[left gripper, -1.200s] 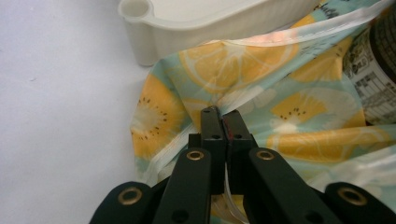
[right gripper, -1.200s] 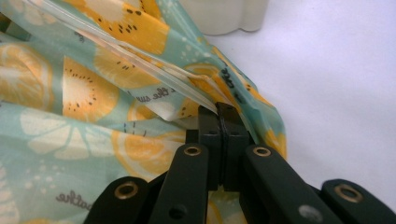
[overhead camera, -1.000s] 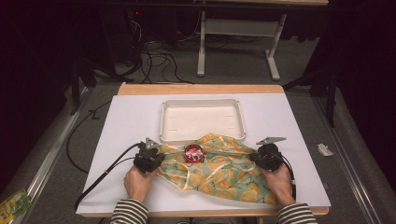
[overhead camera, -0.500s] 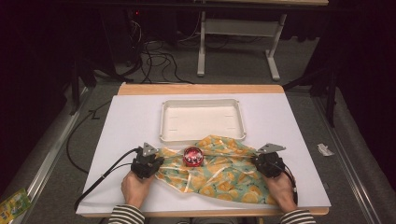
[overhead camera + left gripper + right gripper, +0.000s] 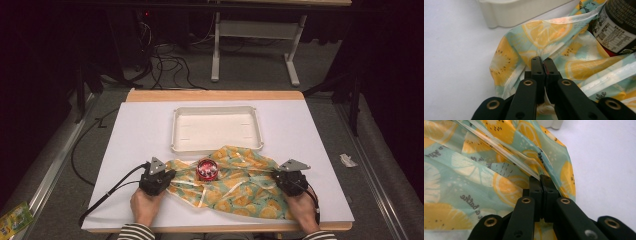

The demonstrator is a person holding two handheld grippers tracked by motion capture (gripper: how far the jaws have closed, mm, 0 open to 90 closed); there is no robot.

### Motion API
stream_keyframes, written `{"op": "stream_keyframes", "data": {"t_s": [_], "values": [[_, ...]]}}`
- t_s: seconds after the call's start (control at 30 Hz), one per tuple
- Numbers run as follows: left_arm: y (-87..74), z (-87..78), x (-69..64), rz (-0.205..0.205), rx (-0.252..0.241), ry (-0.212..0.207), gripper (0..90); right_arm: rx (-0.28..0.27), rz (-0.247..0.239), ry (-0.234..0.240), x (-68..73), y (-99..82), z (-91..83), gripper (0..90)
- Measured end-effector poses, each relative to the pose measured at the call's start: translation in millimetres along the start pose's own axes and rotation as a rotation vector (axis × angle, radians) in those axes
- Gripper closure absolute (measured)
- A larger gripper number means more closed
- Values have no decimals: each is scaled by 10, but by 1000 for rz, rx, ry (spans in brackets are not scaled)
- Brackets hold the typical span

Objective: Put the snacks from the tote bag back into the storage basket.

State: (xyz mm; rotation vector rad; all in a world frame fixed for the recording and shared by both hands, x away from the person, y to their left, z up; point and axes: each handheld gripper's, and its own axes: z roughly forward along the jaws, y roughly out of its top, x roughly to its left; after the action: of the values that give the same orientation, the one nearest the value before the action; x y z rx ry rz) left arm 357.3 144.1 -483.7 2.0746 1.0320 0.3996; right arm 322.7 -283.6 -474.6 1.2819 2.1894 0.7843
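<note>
1. A citrus-printed bag [image 5: 235, 187] is spread on the white table [image 5: 140, 135], its far edge just in front of an empty white tray [image 5: 216, 128]. A dark jar with a red lid [image 5: 207, 169] stands upright inside the bag's opening, between the two grippers.
2. The left gripper [image 5: 161, 181] is clenched on the bag's left edge; in the left gripper view the jaws are seen pressed together with the printed film pinched between them [image 5: 541, 67].
3. The right gripper [image 5: 286, 181] is likewise clamped on the bag's right edge, with folds of the film and its pale seal strip [image 5: 499, 147] running into the closed jaws.
4. The step in hand is judged to be the handling of the bag by its two sides with the jar inside. Both pinches should be kept firm and the hands moved together, so that the film is held taut and level and the jar is not tipped.
5. A lopsided pull is best avoided, since the jar may topple or slide towards the slack side.
6. How much film lies between each pair of jaws cannot be told, as the jaws cover it.
7. The jar's label [image 5: 614, 32] is cut off at the edge of the left gripper view and is too small to read; its base is hidden by folds of the bag.
</note>
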Motion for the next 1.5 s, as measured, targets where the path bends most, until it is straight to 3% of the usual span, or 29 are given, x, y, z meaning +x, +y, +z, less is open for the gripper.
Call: {"op": "stream_keyframes", "data": {"t_s": [0.3,0.5,0.6,0.83,1.3,1.5], "values": [[-11,10,-11,7,-12,-3,886,9,20,-1,-14,-18,-28,897],[-23,9,-23,20,-18,6,860,-13,45,0,-34,-41,-26,840],[-25,9,-32,24,-18,12,858,-25,49,-11,-39,-58,-28,788],[-27,11,-36,28,-22,8,828,-44,80,22,-71,-21,-54,651],[-28,11,-36,31,-24,0,796,-94,101,77,-63,106,-142,472],[-28,12,-35,30,-24,0,795,-147,120,102,-71,137,-237,417]]}}
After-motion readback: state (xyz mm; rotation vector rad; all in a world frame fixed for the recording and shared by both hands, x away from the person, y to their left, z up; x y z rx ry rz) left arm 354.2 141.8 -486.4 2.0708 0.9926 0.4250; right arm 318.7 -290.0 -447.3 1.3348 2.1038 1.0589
